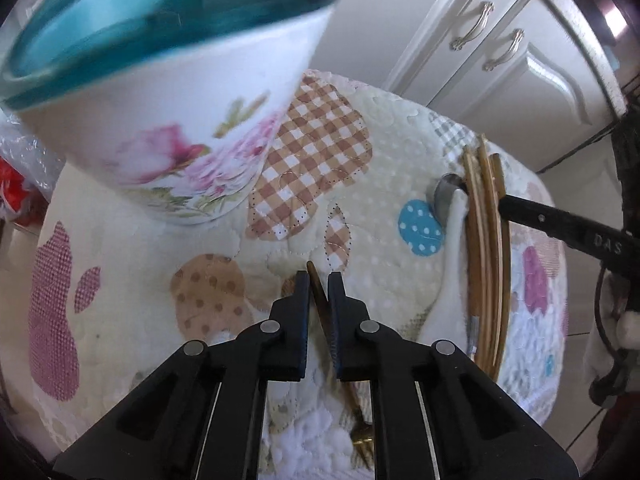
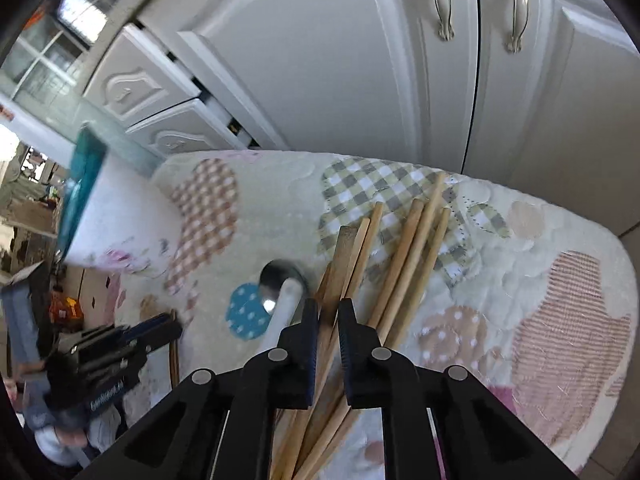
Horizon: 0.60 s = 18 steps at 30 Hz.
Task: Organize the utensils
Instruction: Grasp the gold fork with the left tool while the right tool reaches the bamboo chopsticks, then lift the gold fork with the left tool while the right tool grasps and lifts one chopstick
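where the left wrist view looks down on the quilted cloth [image 1: 380, 152], the left gripper [image 1: 319, 280] has its fingers nearly together, clamped on the slim handle of a gold fork [image 1: 320, 300] – its tines lie below, near the frame's bottom edge; a floral cup [image 1: 160, 120] stands upper left

in the right wrist view the right gripper [image 2: 328, 306] pinches one stick of the wooden chopsticks [image 2: 404, 264] bundle, a white-handled spoon [image 2: 280, 280] just beside it
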Motion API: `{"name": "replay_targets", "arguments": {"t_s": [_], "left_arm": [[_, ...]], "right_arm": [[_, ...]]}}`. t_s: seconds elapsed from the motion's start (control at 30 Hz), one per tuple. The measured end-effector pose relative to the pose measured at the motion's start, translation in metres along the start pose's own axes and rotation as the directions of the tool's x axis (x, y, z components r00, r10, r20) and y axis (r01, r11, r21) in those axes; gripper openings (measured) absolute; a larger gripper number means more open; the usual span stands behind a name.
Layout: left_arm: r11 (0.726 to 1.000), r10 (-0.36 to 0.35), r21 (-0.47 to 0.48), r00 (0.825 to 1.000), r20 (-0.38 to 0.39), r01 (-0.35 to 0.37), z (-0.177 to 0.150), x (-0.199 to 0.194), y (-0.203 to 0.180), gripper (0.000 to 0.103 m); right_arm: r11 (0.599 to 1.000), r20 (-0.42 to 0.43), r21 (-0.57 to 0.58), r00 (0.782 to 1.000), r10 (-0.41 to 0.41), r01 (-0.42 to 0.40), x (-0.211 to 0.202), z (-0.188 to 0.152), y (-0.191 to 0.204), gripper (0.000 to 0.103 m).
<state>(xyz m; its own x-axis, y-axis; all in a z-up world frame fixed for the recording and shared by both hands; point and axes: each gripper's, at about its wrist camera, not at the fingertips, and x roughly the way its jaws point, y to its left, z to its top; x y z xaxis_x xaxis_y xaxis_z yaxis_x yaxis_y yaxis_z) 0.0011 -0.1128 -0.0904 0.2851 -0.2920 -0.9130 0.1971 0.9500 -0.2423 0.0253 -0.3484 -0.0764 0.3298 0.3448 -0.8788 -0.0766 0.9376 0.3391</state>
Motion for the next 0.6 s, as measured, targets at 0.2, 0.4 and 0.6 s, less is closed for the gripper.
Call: {"name": "replay_targets", "arguments": {"t_s": [0.2,0.4,0.6], "left_arm": [[0.998,-0.063,0.014,0.996,0.067,0.062,-0.01,-0.047,0.002,0.006],[0.995,-0.101,0.039,0.983,0.156,0.096,-0.017,-0.097,0.001,0.005],[0.994,-0.103,0.06,0.972,0.209,0.093,-0.023,-0.124,0.005,0.005]], "right_arm": [[0.999,0.073,-0.002,0.996,0.054,-0.054,-0.042,-0.016,0.01,0.008],[0.993,0.163,-0.066,0.981,0.103,-0.093,-0.09,-0.025,0.031,0.007],[0.993,0.205,-0.104,0.975,0.083,-0.063,-0.109,-0.025,0.043,0.007]]}}
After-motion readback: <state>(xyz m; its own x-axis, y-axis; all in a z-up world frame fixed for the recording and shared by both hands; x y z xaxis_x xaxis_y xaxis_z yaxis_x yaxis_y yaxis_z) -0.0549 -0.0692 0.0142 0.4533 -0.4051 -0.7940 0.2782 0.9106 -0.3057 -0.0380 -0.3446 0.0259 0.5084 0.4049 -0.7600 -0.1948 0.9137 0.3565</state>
